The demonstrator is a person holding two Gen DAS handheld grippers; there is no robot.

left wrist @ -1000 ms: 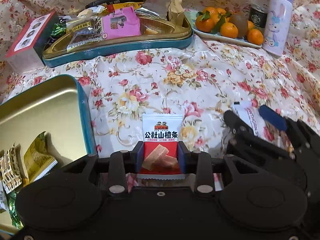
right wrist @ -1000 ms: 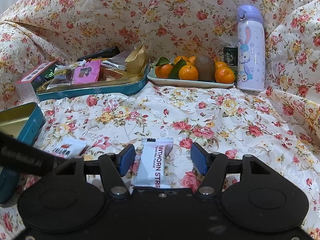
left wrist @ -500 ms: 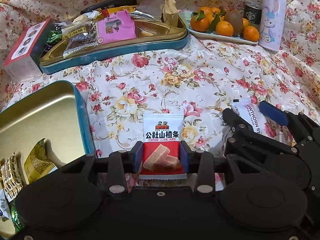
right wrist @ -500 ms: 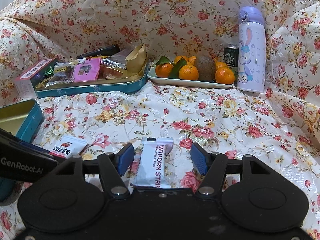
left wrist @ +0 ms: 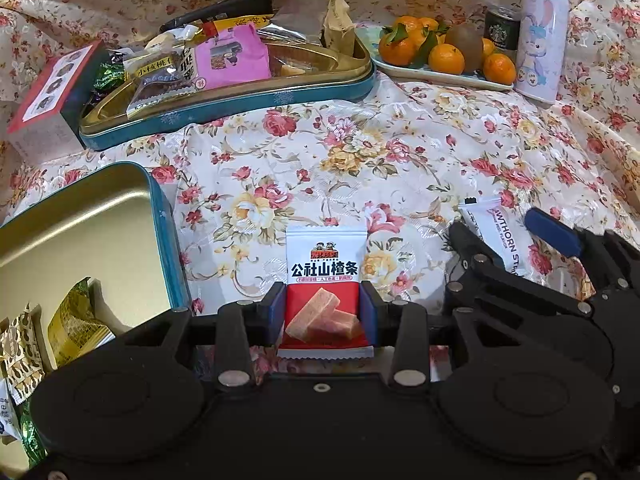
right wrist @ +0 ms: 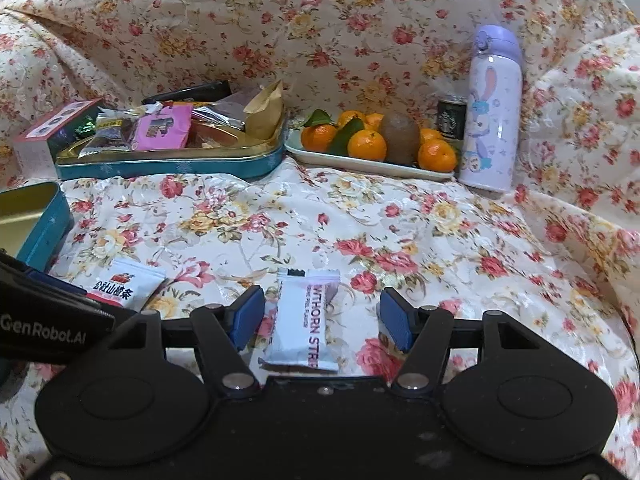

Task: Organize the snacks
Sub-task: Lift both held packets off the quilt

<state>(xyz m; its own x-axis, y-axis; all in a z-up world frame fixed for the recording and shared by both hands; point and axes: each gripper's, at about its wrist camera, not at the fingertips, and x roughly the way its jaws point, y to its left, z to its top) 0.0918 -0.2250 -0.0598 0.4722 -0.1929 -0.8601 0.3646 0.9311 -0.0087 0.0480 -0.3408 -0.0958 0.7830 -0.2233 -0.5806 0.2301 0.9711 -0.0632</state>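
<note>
A red-and-white hawthorn snack packet (left wrist: 326,268) lies flat on the flowered cloth. My left gripper (left wrist: 322,312) is open, its blue pads just beside the packet's two long edges. To its right lies a white hawthorn strip packet (right wrist: 304,316), inside my open right gripper (right wrist: 322,320) with a clear gap to each pad. The left wrist view shows the right gripper (left wrist: 506,236) astride that white packet (left wrist: 496,220). In the right wrist view the red packet (right wrist: 120,284) shows at the left. An open teal tin (left wrist: 168,240) at the left holds a few wrapped snacks.
At the back stands a second teal tin (left wrist: 240,100) piled with assorted snacks, and a small box (left wrist: 44,96) is at its left. A plate of oranges (left wrist: 440,76), a dark can (left wrist: 500,28) and a lilac bottle (left wrist: 540,40) stand at the back right.
The left gripper's pads have spread slightly apart beside the red packet. The right gripper and the white packet look unchanged.
</note>
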